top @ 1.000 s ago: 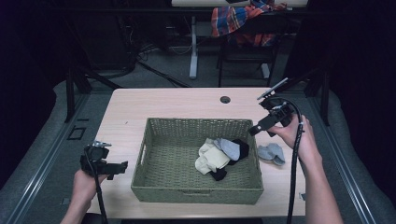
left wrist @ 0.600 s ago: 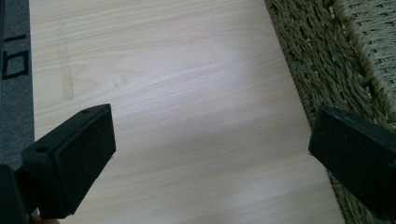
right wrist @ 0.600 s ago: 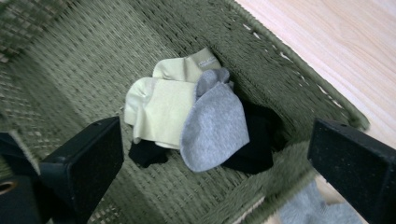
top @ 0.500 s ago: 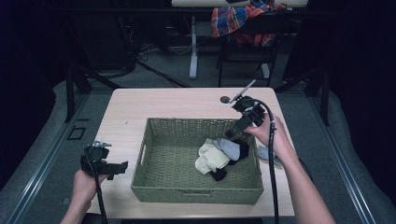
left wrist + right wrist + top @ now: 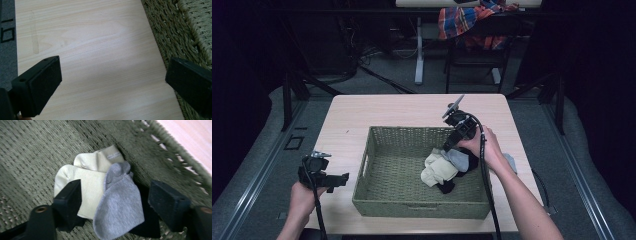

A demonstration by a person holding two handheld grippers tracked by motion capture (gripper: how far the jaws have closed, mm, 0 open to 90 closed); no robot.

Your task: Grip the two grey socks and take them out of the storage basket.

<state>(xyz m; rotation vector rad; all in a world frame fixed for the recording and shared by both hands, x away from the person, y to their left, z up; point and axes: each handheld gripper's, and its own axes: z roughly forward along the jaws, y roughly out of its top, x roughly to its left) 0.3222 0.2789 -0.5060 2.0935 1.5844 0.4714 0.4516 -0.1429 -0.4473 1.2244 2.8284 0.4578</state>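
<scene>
A woven green basket (image 5: 412, 131) stands on the pale wooden table (image 5: 402, 107). In its right half lies a pile of socks: a cream sock (image 5: 439, 170), a grey sock (image 5: 457, 157) and a black sock (image 5: 446, 187). My right gripper (image 5: 447, 148) points down into the basket over this pile. In the right gripper view its jaws (image 5: 115, 200) straddle the grey sock (image 5: 120, 195), which lies over the cream sock (image 5: 87, 182) and the black sock (image 5: 147, 225). The jaws have just been closing, with small gaps still on both sides. My left gripper (image 5: 343, 179) is open left of the basket.
Another grey sock (image 5: 510, 161) lies on the table right of the basket, partly behind the right hand. In the left gripper view the open jaws (image 5: 112, 85) hang over bare wood (image 5: 87, 37), with the basket's side wall (image 5: 175, 30) at the right. Chairs and stands fill the dark background.
The right gripper came left and down from beside the basket's right wall to the sock pile inside it, and its jaws narrowed. The left gripper kept still.
</scene>
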